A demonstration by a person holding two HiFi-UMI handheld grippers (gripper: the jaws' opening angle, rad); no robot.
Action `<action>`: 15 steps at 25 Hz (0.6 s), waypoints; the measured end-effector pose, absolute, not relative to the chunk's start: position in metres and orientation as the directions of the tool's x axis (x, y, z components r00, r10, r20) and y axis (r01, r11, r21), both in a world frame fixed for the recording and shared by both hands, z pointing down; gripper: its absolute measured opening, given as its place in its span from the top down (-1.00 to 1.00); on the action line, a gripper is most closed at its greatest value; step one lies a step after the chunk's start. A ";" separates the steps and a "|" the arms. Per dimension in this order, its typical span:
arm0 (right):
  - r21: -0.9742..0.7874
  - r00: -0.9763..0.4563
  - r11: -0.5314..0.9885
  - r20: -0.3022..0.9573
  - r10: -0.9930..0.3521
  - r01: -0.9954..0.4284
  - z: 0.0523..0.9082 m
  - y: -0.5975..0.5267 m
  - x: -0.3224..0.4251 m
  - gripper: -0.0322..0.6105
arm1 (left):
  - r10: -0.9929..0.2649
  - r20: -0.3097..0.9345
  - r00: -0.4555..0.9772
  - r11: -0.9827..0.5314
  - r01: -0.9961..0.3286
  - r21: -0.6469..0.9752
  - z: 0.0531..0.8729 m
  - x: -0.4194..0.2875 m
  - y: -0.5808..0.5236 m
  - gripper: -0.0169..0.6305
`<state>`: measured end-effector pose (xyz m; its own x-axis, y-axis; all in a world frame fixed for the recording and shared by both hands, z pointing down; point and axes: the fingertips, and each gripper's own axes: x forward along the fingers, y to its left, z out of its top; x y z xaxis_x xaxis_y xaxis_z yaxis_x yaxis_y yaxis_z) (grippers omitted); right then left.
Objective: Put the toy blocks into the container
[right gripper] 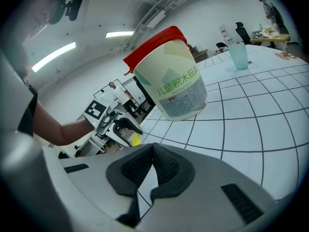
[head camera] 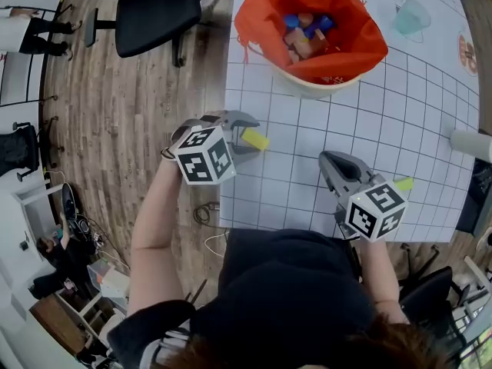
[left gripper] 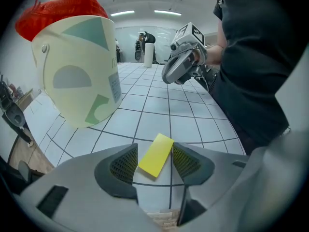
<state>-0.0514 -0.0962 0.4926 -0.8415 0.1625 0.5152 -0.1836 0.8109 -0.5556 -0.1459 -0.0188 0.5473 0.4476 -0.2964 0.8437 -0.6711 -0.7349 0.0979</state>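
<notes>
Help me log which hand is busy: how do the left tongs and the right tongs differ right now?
The left tongs stand open with a yellow block between the pads; the right tongs are shut with nothing between them. The left tongs reach in at the table's left edge, while the right tongs sit by its near edge. Both are over the gridded table, short of the container.

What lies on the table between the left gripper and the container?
Nothing: past the yellow block at the left gripper's open jaws, the gridded table is bare up to the container, as the left gripper view shows.
</notes>
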 end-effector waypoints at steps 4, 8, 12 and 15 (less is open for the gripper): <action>-0.565 -0.844 0.806 0.508 0.170 -0.178 0.493 -0.096 -0.056 0.85 | -0.263 0.841 0.472 -0.759 -0.639 0.122 0.550 -0.144 -0.017 0.22; -0.569 -0.844 0.803 0.507 0.174 -0.177 0.494 -0.096 -0.059 0.85 | -0.264 0.829 0.492 -0.774 -0.622 0.123 0.550 -0.144 -0.018 0.25; -0.568 -0.847 0.804 0.504 0.171 -0.176 0.491 -0.097 -0.061 0.85 | -0.270 0.821 0.503 -0.790 -0.604 0.111 0.549 -0.142 -0.018 0.31; -0.565 -0.847 0.804 0.506 0.162 -0.184 0.491 -0.097 -0.060 0.85 | -0.280 0.818 0.503 -0.797 -0.596 0.093 0.548 -0.141 -0.019 0.40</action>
